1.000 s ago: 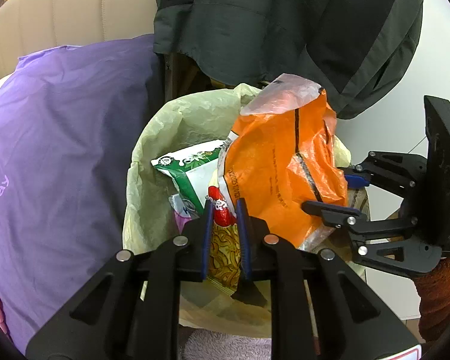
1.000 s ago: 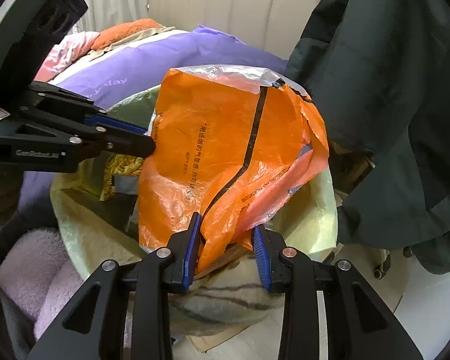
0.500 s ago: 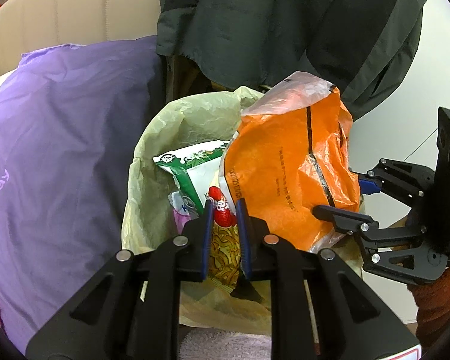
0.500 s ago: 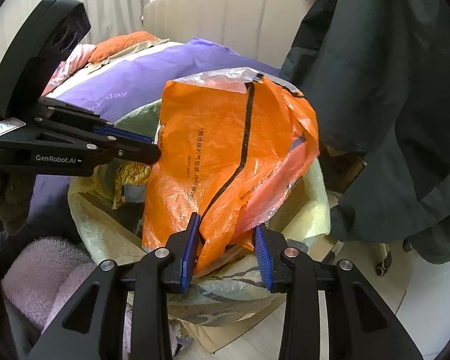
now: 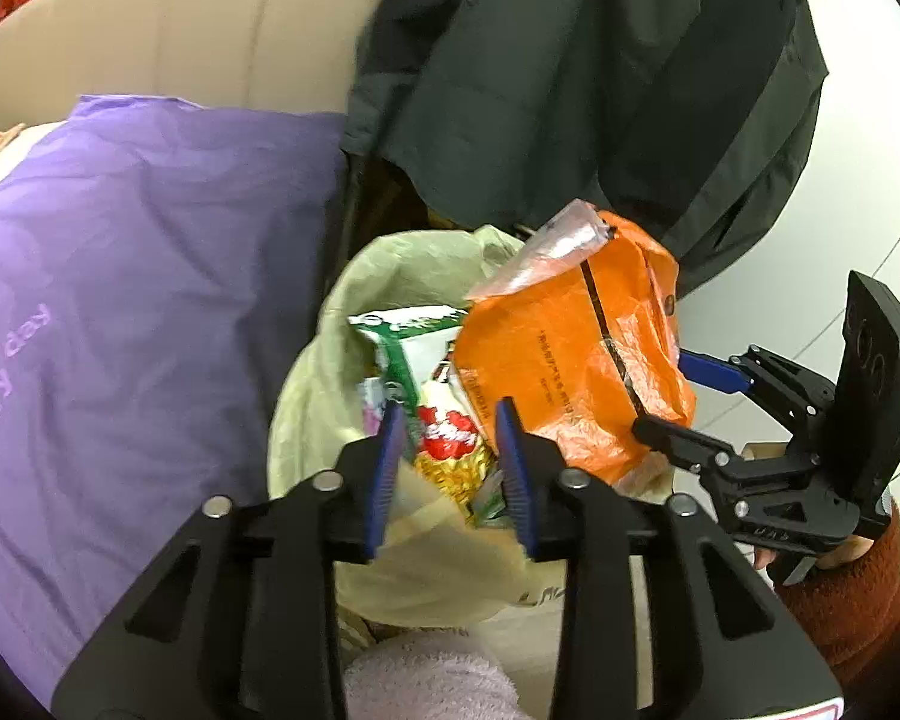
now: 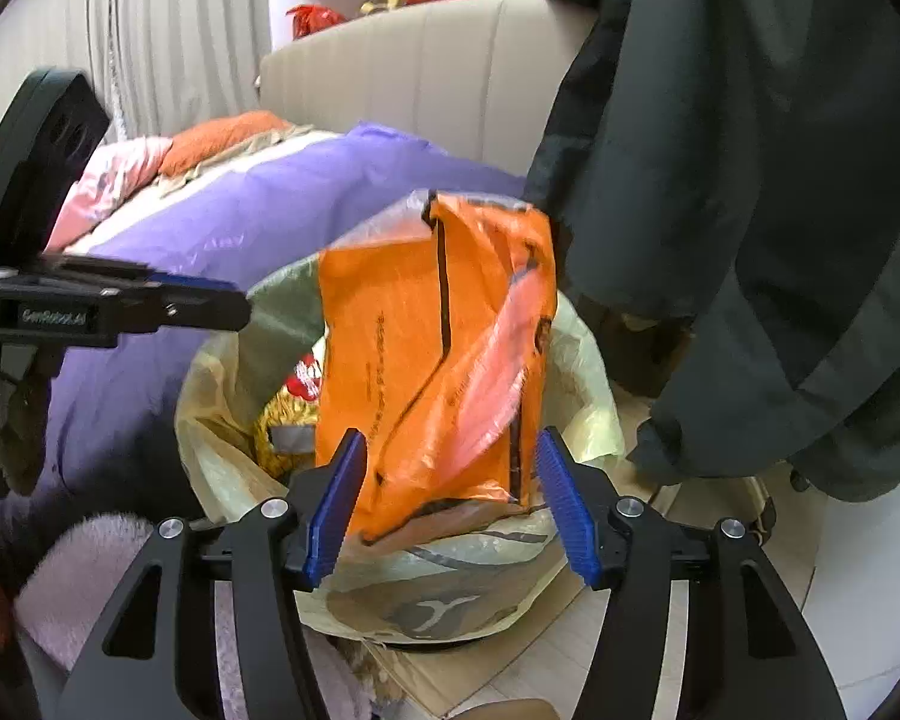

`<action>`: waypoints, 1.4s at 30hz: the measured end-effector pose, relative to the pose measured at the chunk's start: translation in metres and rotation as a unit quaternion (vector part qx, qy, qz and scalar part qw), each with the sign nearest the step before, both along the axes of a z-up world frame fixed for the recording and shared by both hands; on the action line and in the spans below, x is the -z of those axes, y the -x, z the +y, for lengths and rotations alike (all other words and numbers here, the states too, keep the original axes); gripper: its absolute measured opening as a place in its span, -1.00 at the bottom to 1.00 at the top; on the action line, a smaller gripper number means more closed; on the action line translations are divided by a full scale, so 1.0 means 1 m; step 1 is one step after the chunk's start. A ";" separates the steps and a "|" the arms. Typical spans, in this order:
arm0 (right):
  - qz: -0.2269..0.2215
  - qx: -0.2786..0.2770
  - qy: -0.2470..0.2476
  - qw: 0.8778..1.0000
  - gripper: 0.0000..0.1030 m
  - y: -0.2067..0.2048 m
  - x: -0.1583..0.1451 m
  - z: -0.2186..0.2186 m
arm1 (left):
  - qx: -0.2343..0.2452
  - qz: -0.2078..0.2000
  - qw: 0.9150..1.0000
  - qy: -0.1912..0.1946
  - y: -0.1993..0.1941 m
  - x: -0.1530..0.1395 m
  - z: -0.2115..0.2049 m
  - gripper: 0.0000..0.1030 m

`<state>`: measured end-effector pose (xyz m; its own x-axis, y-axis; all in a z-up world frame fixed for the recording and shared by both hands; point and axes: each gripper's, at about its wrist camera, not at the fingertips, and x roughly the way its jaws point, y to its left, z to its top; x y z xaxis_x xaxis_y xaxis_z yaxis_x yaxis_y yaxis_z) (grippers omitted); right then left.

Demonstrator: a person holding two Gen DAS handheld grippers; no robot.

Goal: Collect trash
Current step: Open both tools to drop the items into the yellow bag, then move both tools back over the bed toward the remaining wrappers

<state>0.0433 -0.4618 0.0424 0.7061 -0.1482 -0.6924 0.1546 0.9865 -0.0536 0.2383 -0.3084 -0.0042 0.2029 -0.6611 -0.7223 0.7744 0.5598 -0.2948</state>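
A bin lined with a pale yellow-green bag (image 5: 342, 300) (image 6: 588, 372) stands by the bed. An orange plastic bag (image 5: 564, 372) (image 6: 426, 360) stands upright in it, free of any grip. A red and gold snack wrapper (image 5: 450, 450) (image 6: 282, 414) lies in the bin beside a green and white packet (image 5: 408, 336). My left gripper (image 5: 450, 468) is open above the wrapper, not touching it. My right gripper (image 6: 450, 504) is open, its pads either side of the orange bag's base.
A purple duvet (image 5: 120, 330) (image 6: 270, 222) covers the bed on the left. A dark green jacket (image 5: 570, 72) (image 6: 750, 180) hangs over the bin's far side. A beige headboard (image 5: 180, 30) is behind. A fuzzy lilac cloth (image 5: 426, 678) lies below the bin.
Both grippers opened and drew back. The left let go of the snack wrapper, which now lies in the bin. The right let go of the orange bag, which stays upright in the bin.
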 end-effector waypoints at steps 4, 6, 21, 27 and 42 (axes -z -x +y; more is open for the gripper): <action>-0.031 0.020 0.001 0.999 0.10 0.007 -0.012 0.008 | -0.024 -0.009 0.999 0.021 0.003 -0.010 0.028 -0.32; -0.049 0.027 -0.004 0.998 0.10 0.010 -0.018 0.016 | -0.034 -0.017 0.999 0.031 0.005 -0.016 0.043 -0.32; -0.050 -0.083 0.015 0.995 0.10 -0.033 -0.030 0.153 | -0.122 -0.094 0.988 -0.013 -0.014 -0.024 0.223 -0.31; -0.040 -0.115 0.017 0.992 0.10 -0.066 -0.025 0.201 | -0.190 -0.099 0.976 -0.033 -0.025 -0.025 0.312 -0.23; -0.011 -0.149 0.008 0.989 0.10 -0.104 0.010 0.269 | -0.339 -0.049 0.939 0.008 -0.049 -0.004 0.460 -0.17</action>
<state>0.1471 -0.1926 0.0325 0.7349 0.0570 -0.6758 -0.1412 0.9875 -0.0703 0.2870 0.1520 0.0003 0.6467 -0.3668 -0.6688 0.2654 0.9302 -0.2536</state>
